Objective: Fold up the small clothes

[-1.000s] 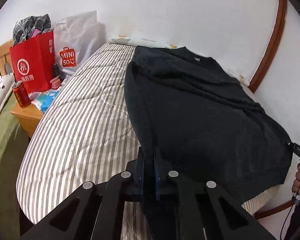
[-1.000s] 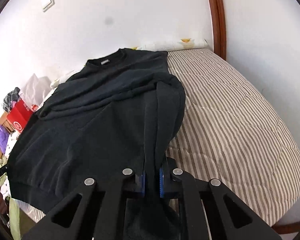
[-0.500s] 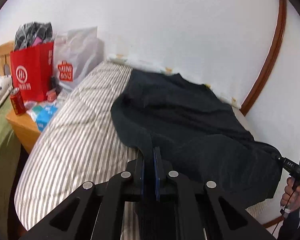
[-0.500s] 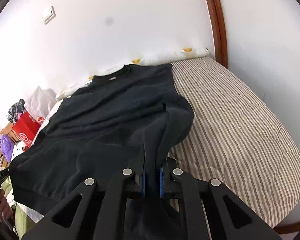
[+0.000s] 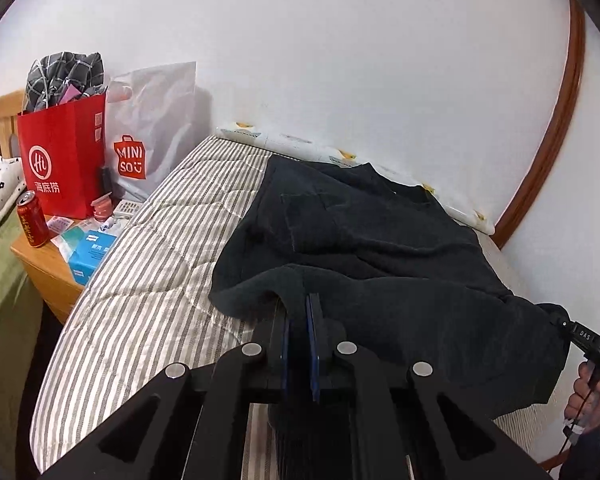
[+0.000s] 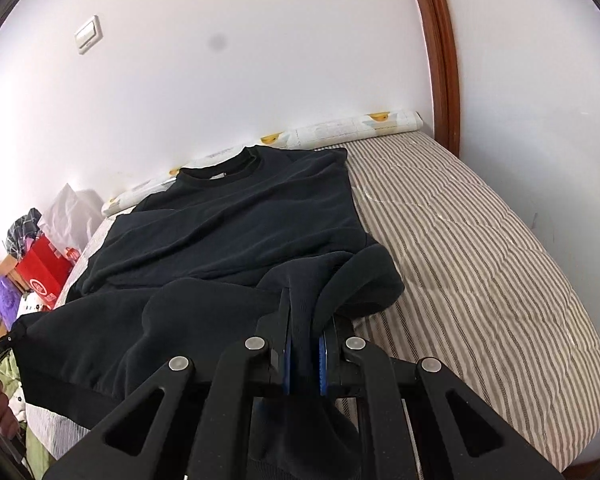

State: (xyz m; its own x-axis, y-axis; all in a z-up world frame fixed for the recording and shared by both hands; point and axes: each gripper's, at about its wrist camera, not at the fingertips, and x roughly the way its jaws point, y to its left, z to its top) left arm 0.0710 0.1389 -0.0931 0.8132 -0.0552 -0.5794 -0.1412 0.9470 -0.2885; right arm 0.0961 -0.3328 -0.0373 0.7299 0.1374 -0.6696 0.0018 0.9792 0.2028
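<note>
A black sweatshirt (image 6: 236, 232) lies spread over the striped mattress (image 6: 480, 248), its collar at the far end against the white wall. The near hem is lifted off the bed and carried toward the collar, so the cloth bulges in a loose fold across the middle. The left tongs (image 5: 300, 320) are clenched on the hem's left corner, dark fabric pinched between the blue pads. The right tongs (image 6: 304, 336) grip the right corner the same way, with a thick roll of cloth bunched just beyond them. Far left of the bed, a wooden nightstand (image 5: 40, 260) carries a red paper bag (image 5: 60, 160), a white Miniso bag (image 5: 156, 128) and a red can (image 5: 32, 220).
</note>
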